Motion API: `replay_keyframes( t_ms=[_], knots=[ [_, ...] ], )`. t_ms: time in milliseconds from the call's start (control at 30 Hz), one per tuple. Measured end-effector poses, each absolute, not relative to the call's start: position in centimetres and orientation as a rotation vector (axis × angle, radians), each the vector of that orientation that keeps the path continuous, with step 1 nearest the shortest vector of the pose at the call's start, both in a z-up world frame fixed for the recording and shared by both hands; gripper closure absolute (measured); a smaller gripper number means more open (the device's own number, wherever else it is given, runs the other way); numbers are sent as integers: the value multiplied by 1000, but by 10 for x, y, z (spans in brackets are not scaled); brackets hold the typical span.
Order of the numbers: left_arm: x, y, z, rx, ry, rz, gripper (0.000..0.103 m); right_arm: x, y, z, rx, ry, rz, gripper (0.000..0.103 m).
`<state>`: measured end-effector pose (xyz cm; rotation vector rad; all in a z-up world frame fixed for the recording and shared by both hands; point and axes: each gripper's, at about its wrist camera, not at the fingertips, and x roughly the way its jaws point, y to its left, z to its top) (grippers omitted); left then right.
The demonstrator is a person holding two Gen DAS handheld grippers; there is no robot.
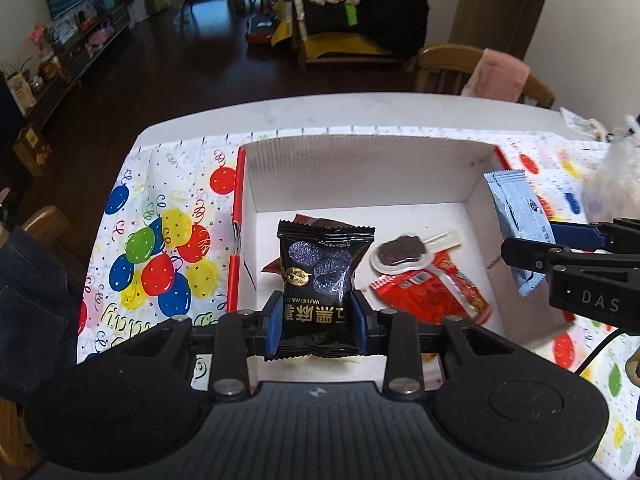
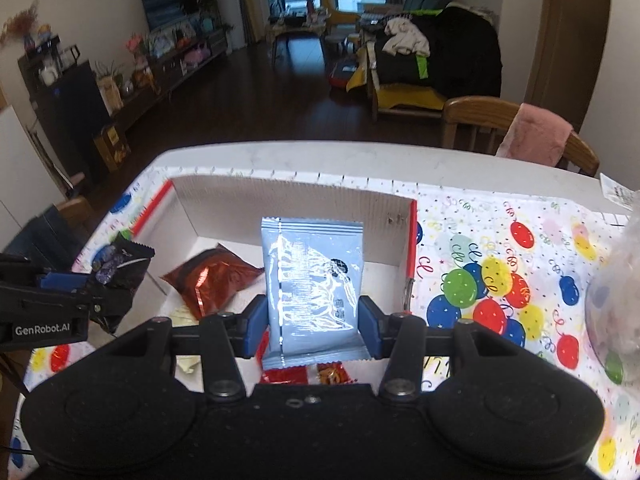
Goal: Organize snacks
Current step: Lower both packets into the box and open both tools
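Note:
My left gripper [image 1: 316,320] is shut on a black snack packet [image 1: 324,276] and holds it over the near left part of an open white cardboard box [image 1: 360,168]. My right gripper [image 2: 313,324] is shut on a light blue snack packet [image 2: 312,280] and holds it over the box's right side [image 2: 404,232]. Each gripper shows in the other's view: the right one [image 1: 540,248] with the blue packet [image 1: 520,216], the left one [image 2: 92,280] with the black packet [image 2: 120,264]. In the box lie a red packet [image 1: 428,292], a chocolate lollipop [image 1: 404,252] and a dark red foil packet [image 2: 212,280].
The box stands on a balloon-print tablecloth [image 1: 160,248] over a white table [image 1: 360,108]. A clear plastic bag [image 2: 616,300] sits at the right. A wooden chair with a pink cloth [image 2: 536,136] stands behind the table. A person's denim-clad leg [image 1: 28,300] is at the left.

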<state>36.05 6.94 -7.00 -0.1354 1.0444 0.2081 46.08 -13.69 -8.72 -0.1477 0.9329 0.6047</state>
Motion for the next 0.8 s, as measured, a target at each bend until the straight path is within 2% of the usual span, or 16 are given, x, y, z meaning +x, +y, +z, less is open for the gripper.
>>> replay_keyframes(
  t_ms=[533, 800],
  knots=[
    [404, 73, -116, -124, 1166, 270, 69, 504, -89, -146, -304, 1084, 650, 57],
    [409, 73, -129, -105, 1202, 260, 69, 503, -86, -157, -330, 1119, 659, 57]
  ],
)
